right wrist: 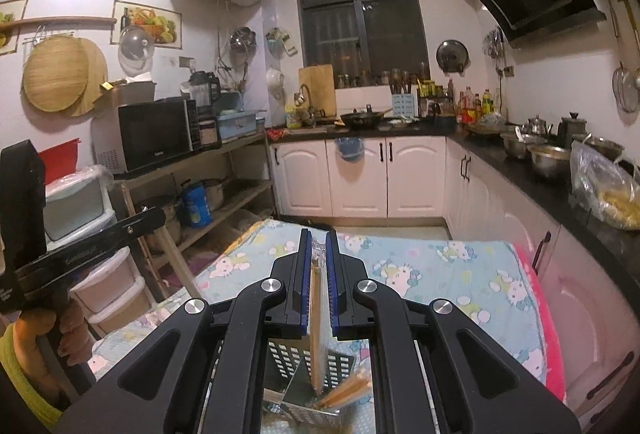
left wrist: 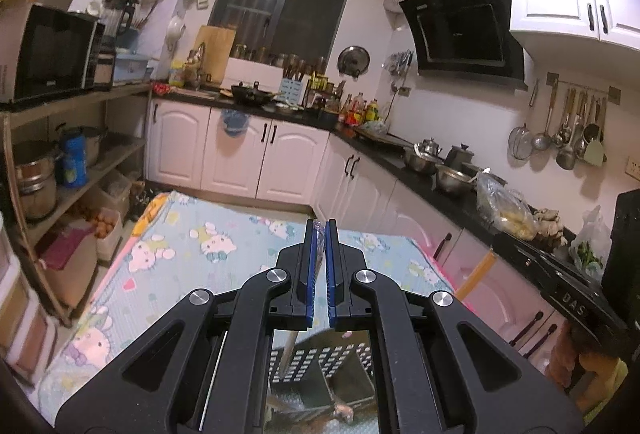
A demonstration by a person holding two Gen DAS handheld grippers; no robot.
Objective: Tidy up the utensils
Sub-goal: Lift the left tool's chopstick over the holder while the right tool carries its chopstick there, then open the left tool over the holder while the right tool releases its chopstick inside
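Note:
My left gripper (left wrist: 320, 230) is shut on a thin metal utensil (left wrist: 319, 254); its shaft hangs down between the blue pads toward a perforated metal utensil holder (left wrist: 320, 366) seen below the jaws. My right gripper (right wrist: 318, 238) is shut on wooden chopsticks (right wrist: 316, 334) that hang down over the same kind of perforated holder (right wrist: 312, 362), which has more chopsticks (right wrist: 348, 390) in it. Both grippers are held above a table with a Hello Kitty cloth (left wrist: 192, 246). The right gripper body shows at the right edge of the left view (left wrist: 572, 298).
A black counter (left wrist: 420, 178) with steel bowls, kettles and bags runs along the right. White cabinets (right wrist: 356, 178) stand ahead. A wooden shelf (left wrist: 80, 138) with a microwave and pots stands on the left. Ladles hang on a wall rail (left wrist: 568, 138).

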